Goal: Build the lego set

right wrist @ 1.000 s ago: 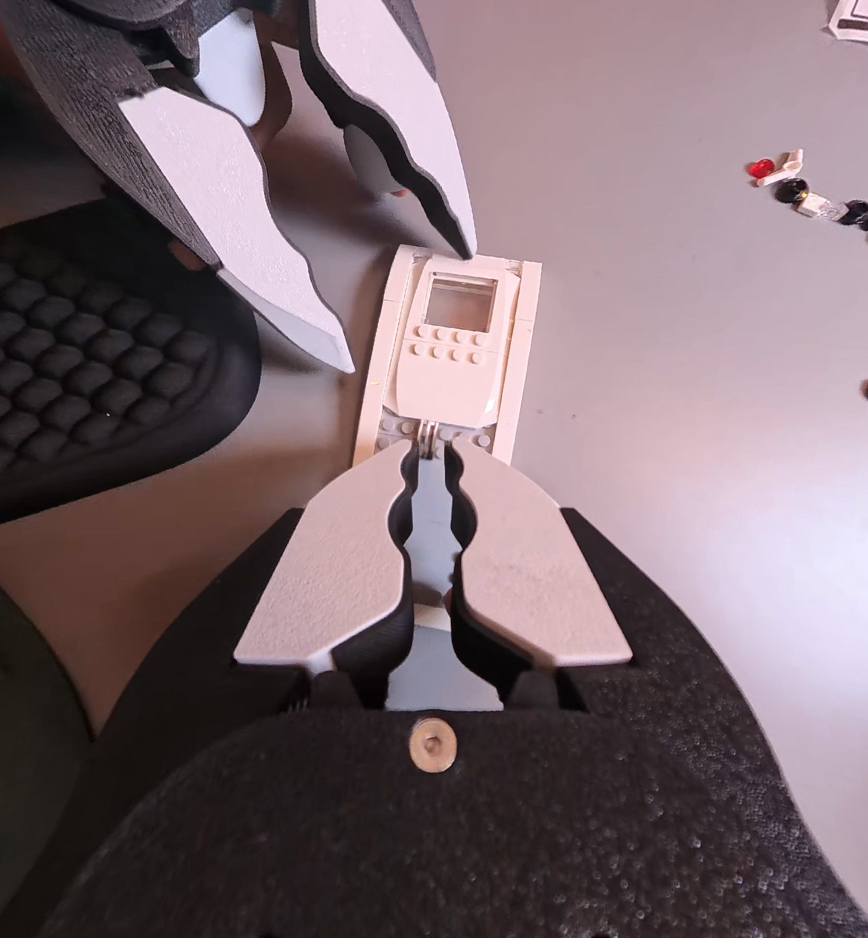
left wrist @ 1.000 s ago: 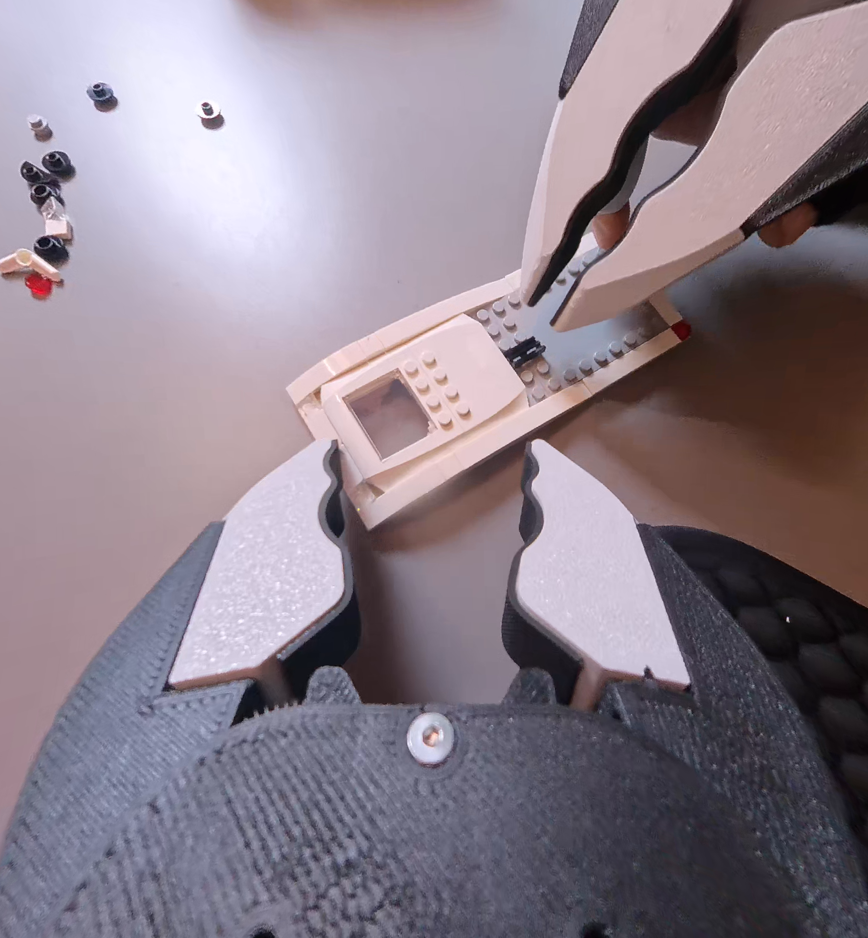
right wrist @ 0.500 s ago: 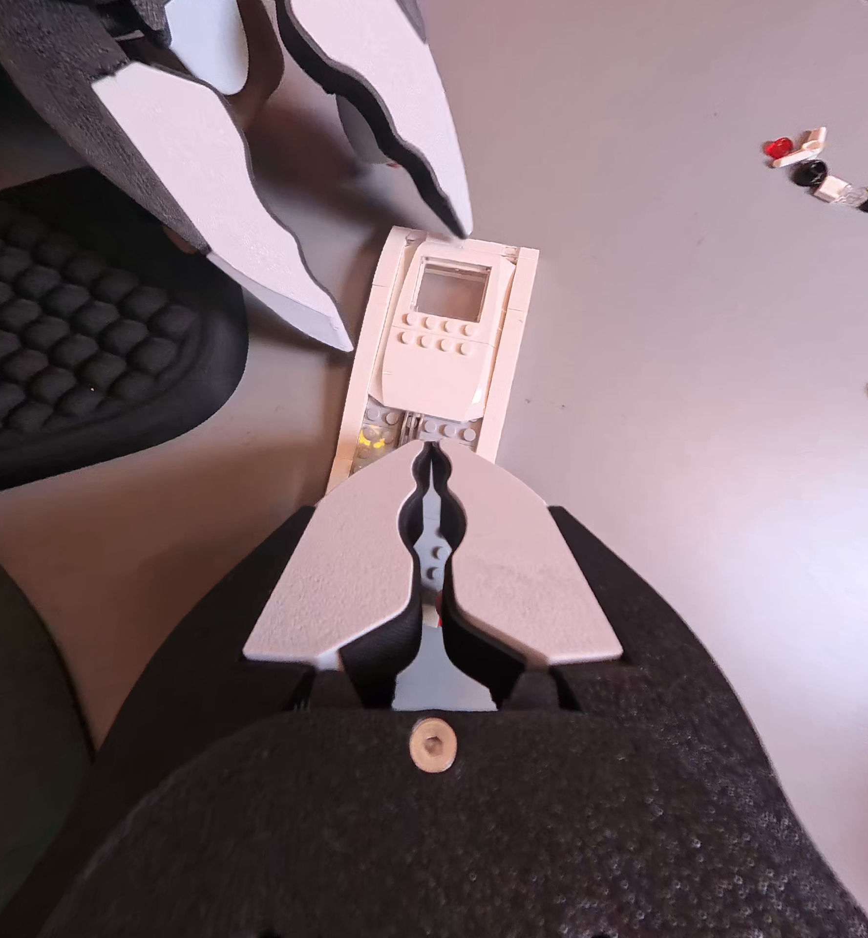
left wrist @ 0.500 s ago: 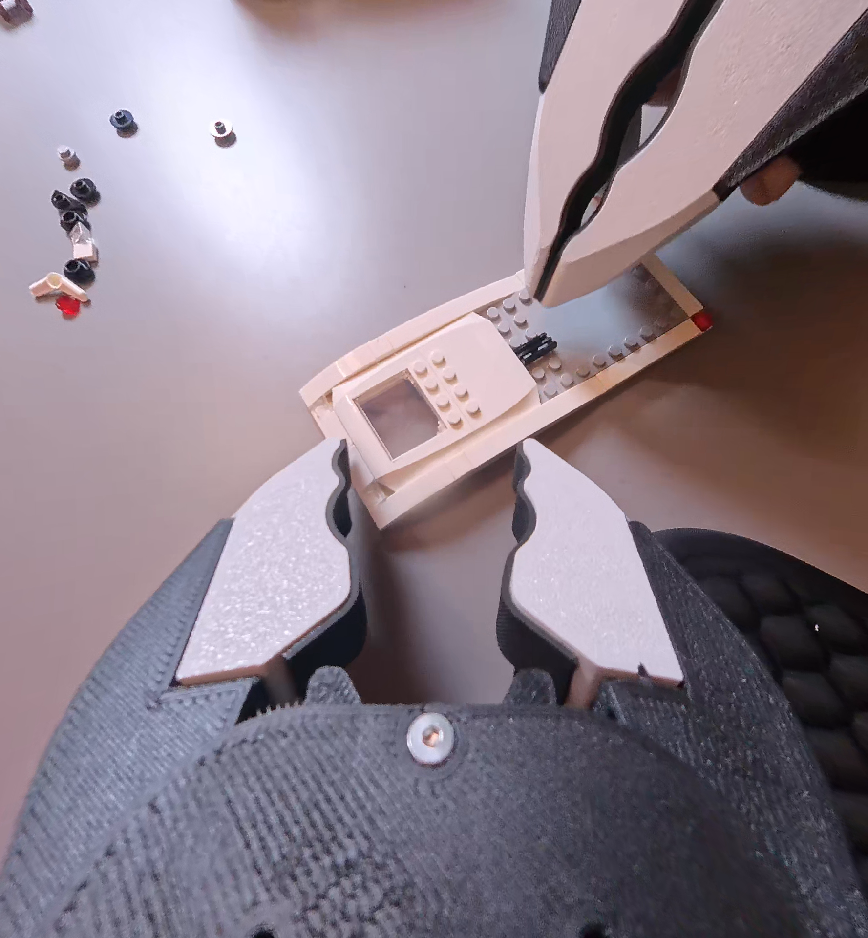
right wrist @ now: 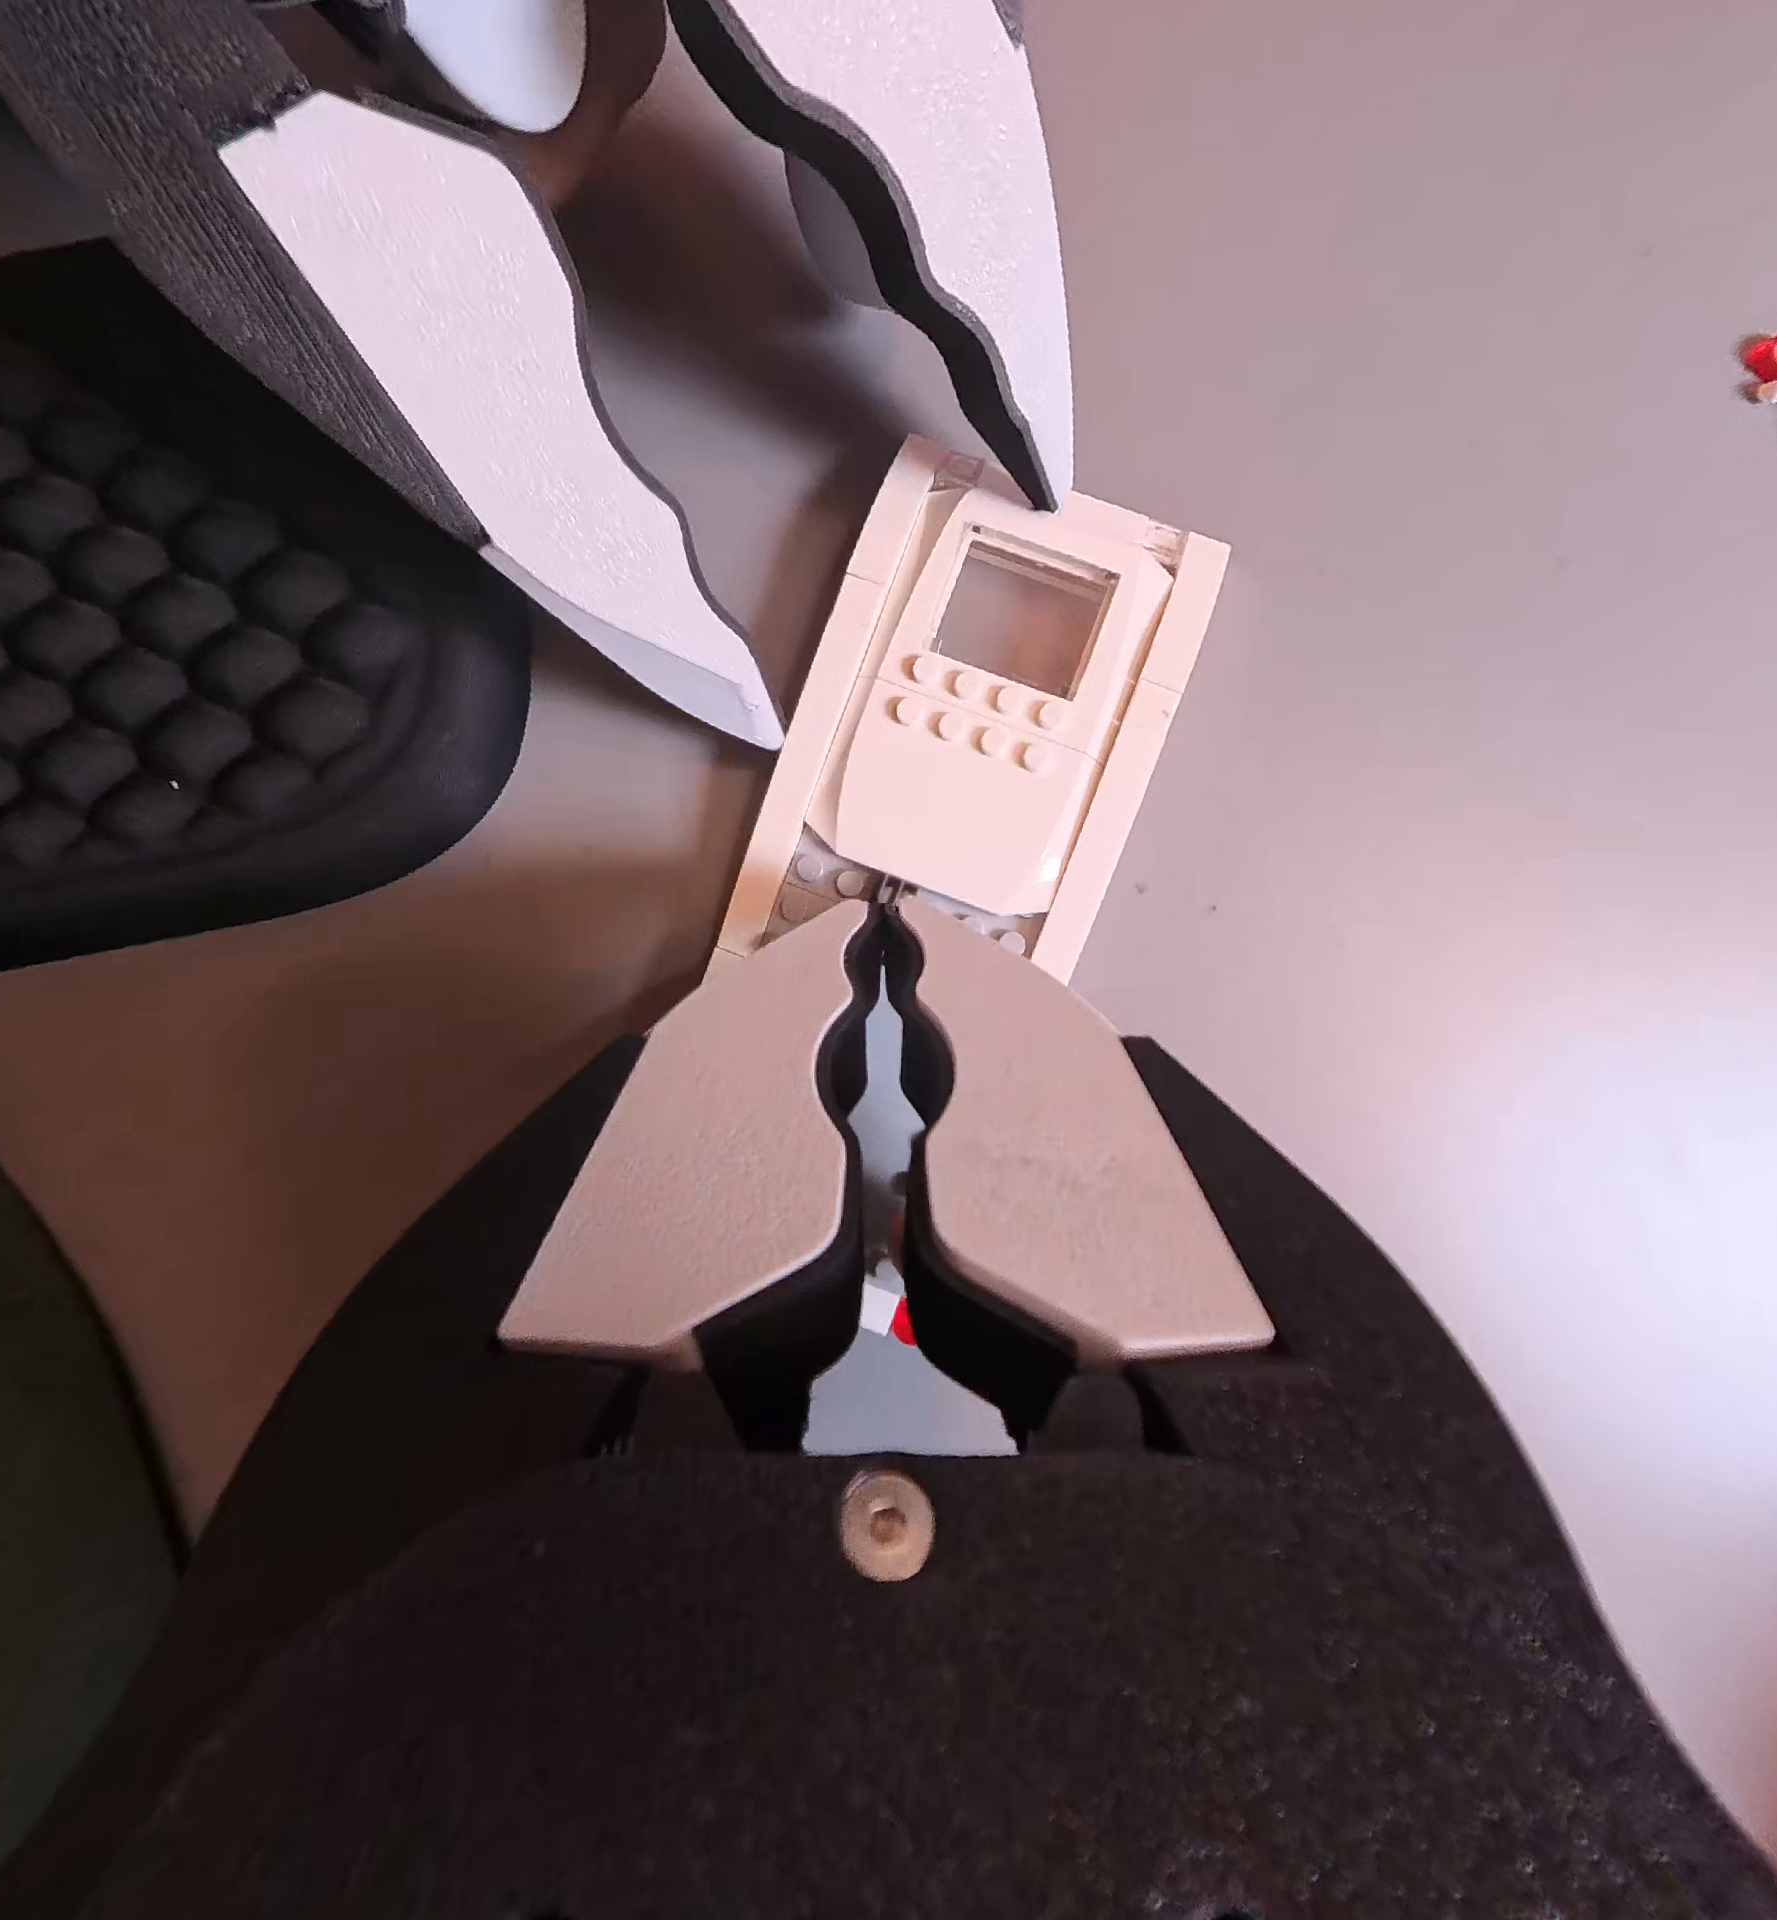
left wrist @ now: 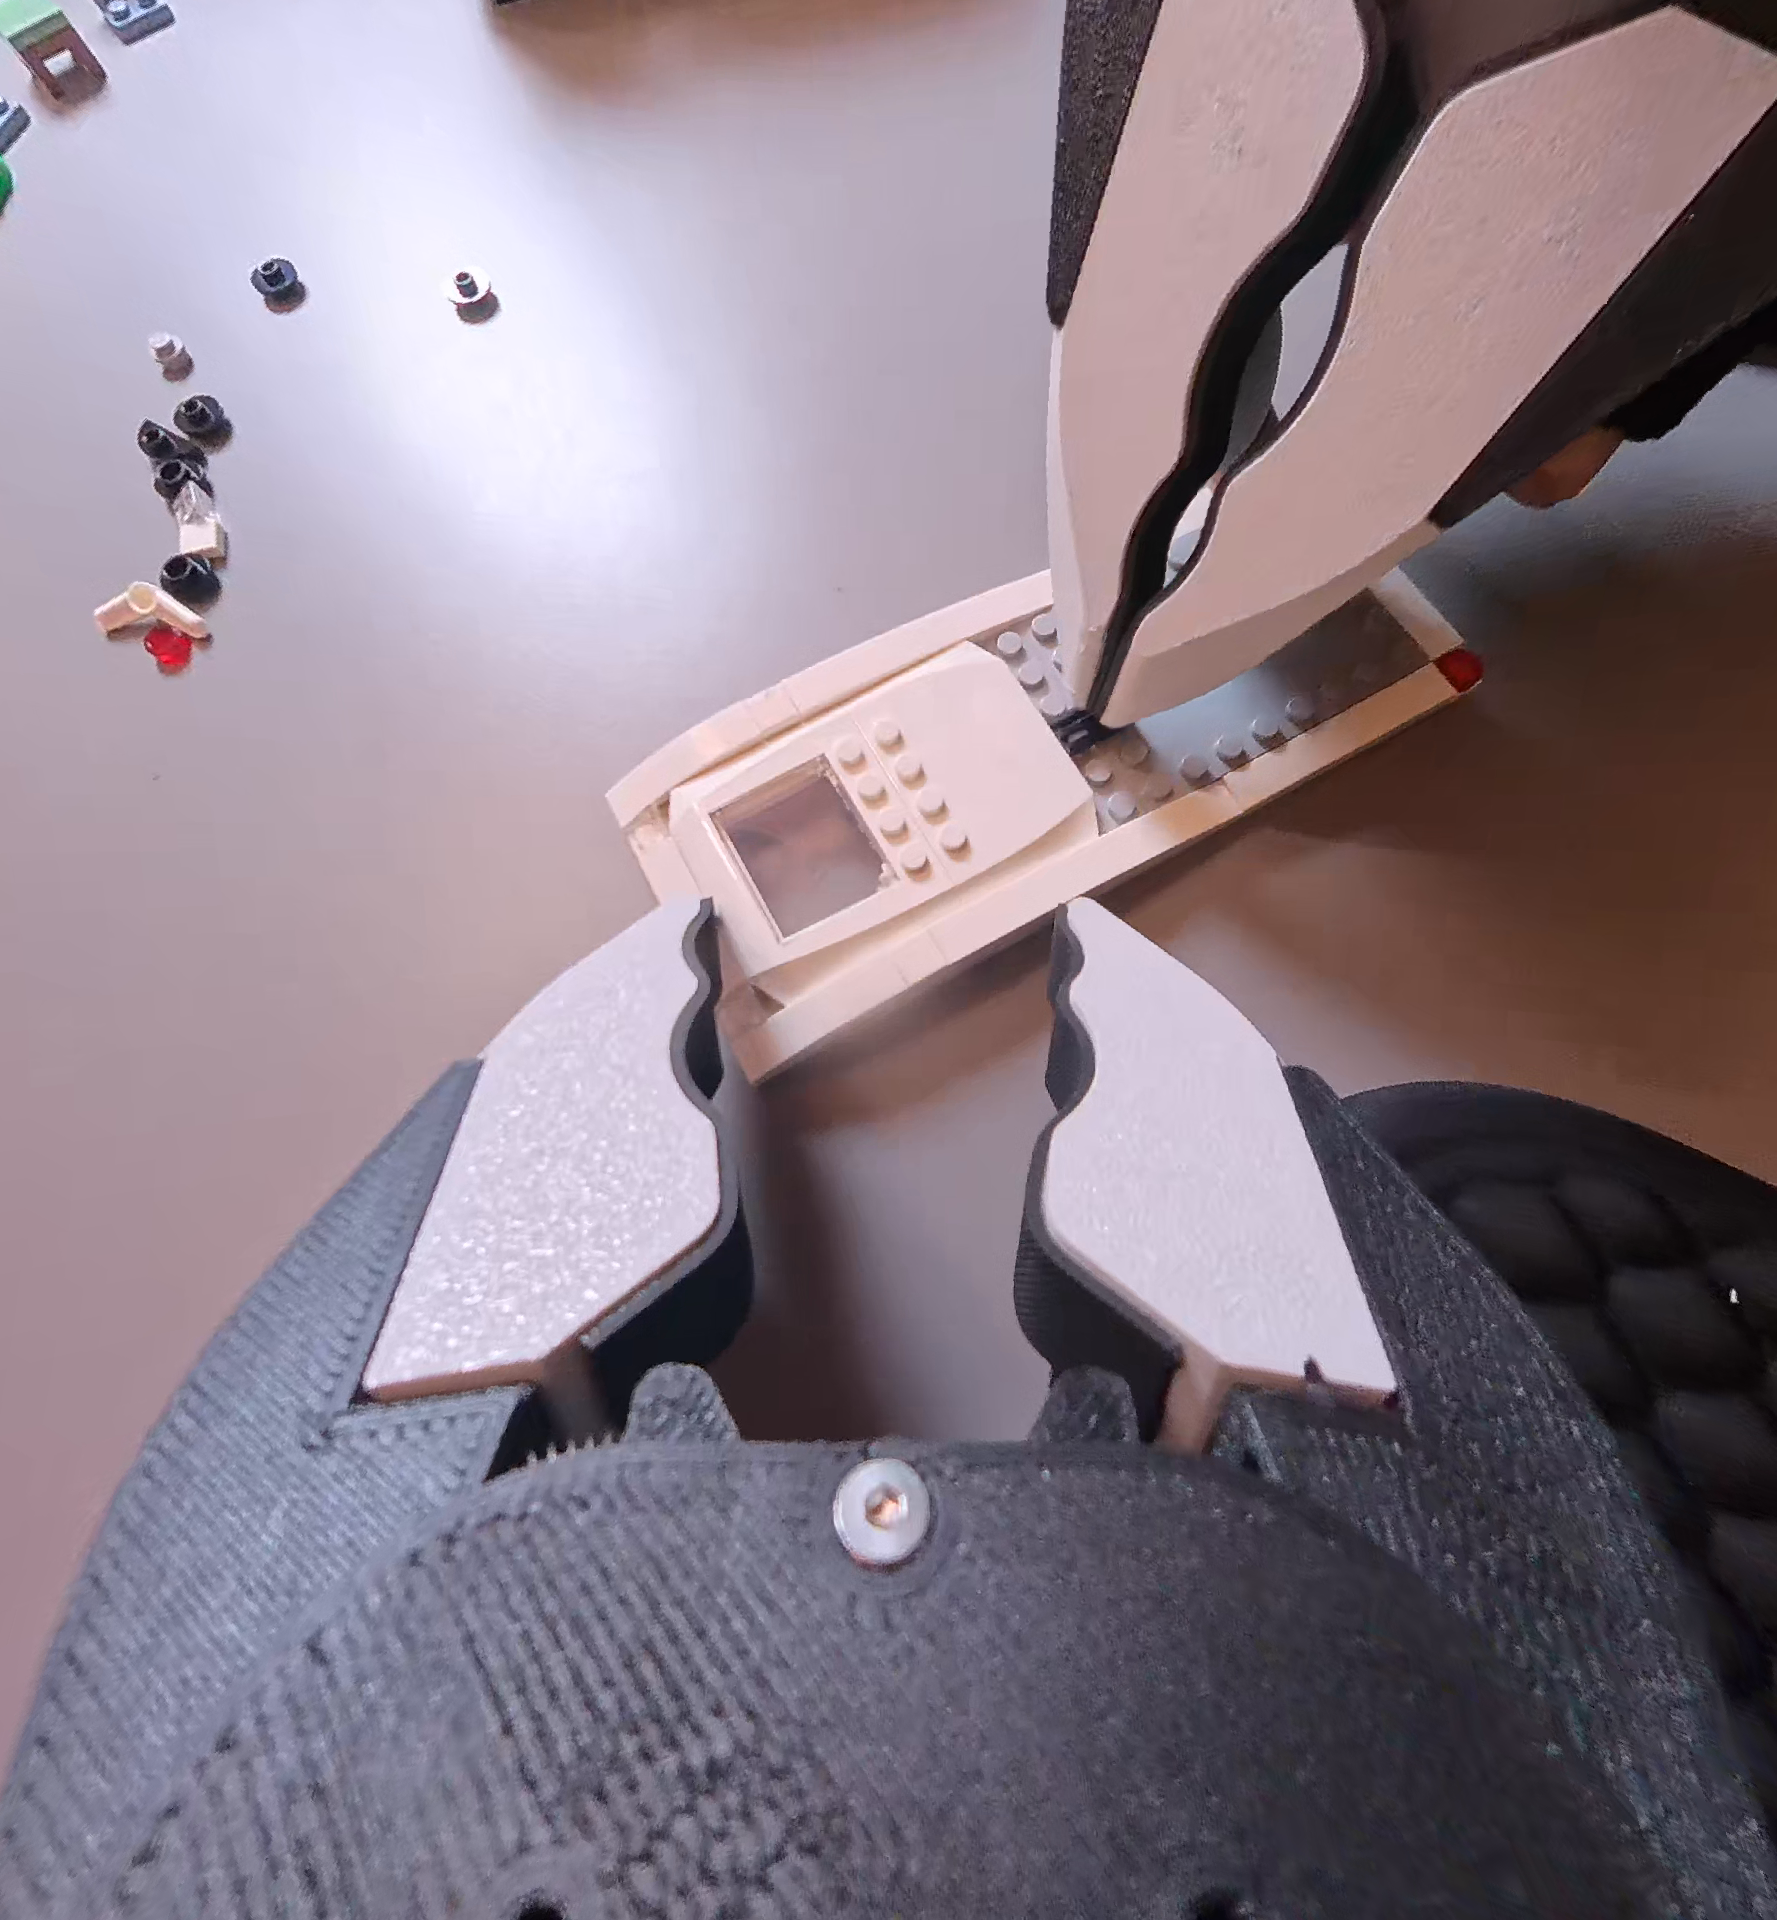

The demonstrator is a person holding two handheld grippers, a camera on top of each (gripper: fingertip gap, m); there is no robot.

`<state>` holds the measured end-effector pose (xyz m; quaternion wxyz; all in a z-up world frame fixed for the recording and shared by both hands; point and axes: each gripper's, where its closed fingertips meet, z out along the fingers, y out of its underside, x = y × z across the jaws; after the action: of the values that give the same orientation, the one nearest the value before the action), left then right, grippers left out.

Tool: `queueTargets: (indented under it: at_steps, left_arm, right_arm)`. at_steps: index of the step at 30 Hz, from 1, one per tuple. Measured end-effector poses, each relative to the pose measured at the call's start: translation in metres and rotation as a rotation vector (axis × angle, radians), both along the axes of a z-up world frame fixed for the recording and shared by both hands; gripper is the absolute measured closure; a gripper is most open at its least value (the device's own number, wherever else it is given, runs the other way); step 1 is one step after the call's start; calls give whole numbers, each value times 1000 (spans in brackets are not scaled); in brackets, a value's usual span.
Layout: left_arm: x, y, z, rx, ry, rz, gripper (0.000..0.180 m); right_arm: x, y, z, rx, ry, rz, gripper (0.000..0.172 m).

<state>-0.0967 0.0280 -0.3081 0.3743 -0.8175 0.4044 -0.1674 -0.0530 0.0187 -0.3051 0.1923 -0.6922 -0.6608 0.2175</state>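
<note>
Brick model (left wrist: 977, 821) braced between my spread left gripper (left wrist: 884, 914) fingers; my right gripper (left wrist: 1097, 717), clenched, pinches black clip (left wrist: 1076, 730) beside model's canopy.

White brick model (left wrist: 925, 790), brown table (left wrist: 551, 520)

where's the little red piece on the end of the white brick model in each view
Left wrist view: red piece at the model's far right end, right of centre.
Right wrist view: low centre, glimpsed between the right claw's fingers.
Shared landmark: the model's clear window.
</note>
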Motion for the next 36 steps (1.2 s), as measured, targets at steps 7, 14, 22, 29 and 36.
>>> queueTargets:
  at_steps: [7,14,22,29,36]
  left_arm:
    - [1,0,-1,8,9,10,118]
    - [2,-1,-3,39,66,24,116]
    - [1,-1,-3,39,46,20,118]
    - [3,0,-3,50,34,2,118]
    - [7,3,-2,47,27,5,118]
  right_arm:
    - [1,0,-2,39,-59,28,172]
    - [-1,0,-3,80,-113,43,172]
    - [-5,2,-3,42,-80,76,172]
    - [56,54,61,0,321,-130,162]
    - [127,52,13,28,48,-179,150]
